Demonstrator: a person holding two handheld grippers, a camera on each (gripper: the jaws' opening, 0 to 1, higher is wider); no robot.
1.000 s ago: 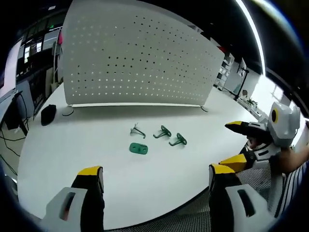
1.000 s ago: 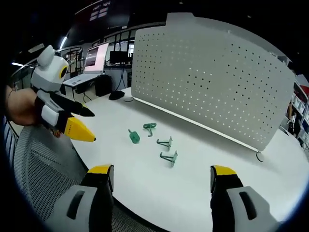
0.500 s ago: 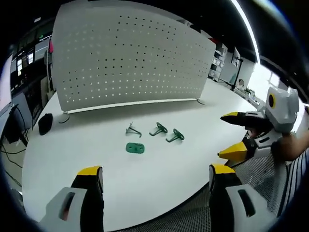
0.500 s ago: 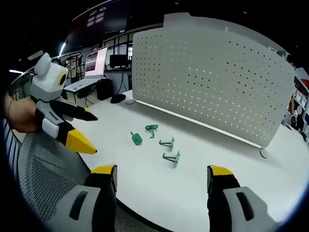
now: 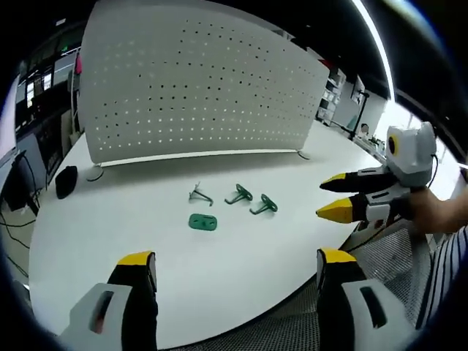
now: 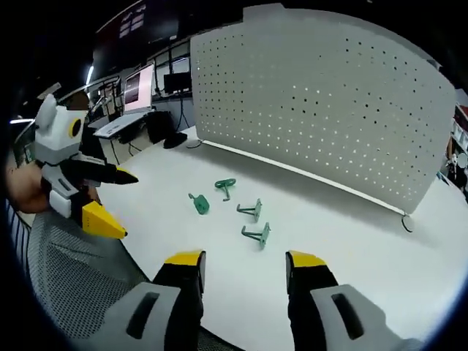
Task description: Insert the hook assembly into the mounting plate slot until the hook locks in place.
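We see our right tongs narrow their gap but stay empty, left tongs spread wide, while hooks and green mounting plate lie untouched before the pegboard, grasp likely coming.

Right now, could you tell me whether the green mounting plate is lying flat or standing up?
Flat: the mounting plate lies face-up on the table.

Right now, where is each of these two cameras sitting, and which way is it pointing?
Left gripper view: rides the left gripper, looking across the white table at the pegboard; the right gripper enters from the right.
Right gripper view: rides the right gripper, facing the same board; the left gripper and a hand show.
Both share the green parts.
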